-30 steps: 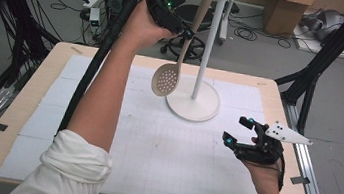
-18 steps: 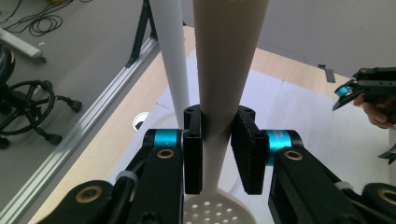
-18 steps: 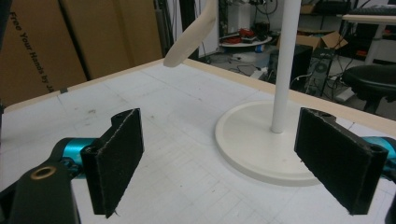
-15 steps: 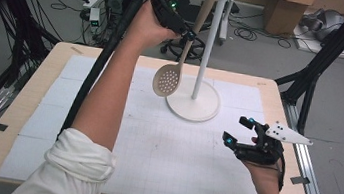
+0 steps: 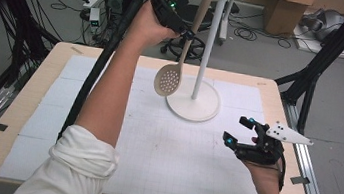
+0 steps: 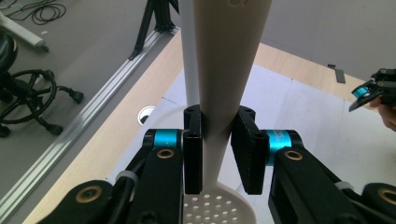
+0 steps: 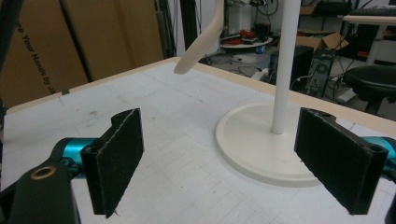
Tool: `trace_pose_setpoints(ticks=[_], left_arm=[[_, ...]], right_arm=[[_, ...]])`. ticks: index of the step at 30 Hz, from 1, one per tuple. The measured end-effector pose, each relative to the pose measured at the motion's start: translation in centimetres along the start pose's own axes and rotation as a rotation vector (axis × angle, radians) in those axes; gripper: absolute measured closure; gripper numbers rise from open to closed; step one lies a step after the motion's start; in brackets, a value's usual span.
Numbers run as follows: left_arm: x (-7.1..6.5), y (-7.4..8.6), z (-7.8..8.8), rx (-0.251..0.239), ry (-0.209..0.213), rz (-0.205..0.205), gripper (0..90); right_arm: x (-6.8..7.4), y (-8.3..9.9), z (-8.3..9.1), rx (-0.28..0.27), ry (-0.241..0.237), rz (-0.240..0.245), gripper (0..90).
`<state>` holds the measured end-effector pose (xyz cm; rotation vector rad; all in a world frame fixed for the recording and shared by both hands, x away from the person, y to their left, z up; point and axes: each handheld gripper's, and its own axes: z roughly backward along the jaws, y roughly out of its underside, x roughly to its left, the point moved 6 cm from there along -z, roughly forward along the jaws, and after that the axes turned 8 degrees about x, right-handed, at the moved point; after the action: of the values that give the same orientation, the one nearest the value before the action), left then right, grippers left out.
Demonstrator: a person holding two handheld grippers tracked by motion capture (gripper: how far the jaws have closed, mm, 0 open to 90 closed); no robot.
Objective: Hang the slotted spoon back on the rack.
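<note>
Left gripper raised high above the table, clamped on the handle of a beige slotted spoon; pads pressed to the handle on both sides in the left gripper view. Spoon bowl hanging below the jaws, clear of the tabletop, just beside the white stand, whose pole rises right behind the handle. Right gripper low over the table, well apart from the spoon, jaws spread wide, nothing between them.

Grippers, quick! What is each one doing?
Left gripper: shut on the spoon, raised beside the stand.
Right gripper: open, holding nothing.
</note>
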<state>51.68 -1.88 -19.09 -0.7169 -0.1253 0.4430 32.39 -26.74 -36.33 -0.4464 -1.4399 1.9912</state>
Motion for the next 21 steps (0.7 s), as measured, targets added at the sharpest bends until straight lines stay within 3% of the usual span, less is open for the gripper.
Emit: trace_pose_setpoints(ticks=[13, 18, 21], left_arm=[[0.5, 0.1, -0.4, -0.009, 0.027, 0.011, 73.5], [0.8, 0.7, -0.5, 0.015, -0.018, 0.002, 60.3], [0.9, 1.3, -0.4, 0.01, -0.014, 0.009, 56.2]], right_arm=[[0.0, 0.1, 0.1, 0.001, 0.0, -0.003, 15.0], [0.0, 0.1, 0.1, 0.003, 0.0, 0.0, 15.0], [0.1, 0.1, 0.0, 0.004, -0.004, 0.003, 15.0]])
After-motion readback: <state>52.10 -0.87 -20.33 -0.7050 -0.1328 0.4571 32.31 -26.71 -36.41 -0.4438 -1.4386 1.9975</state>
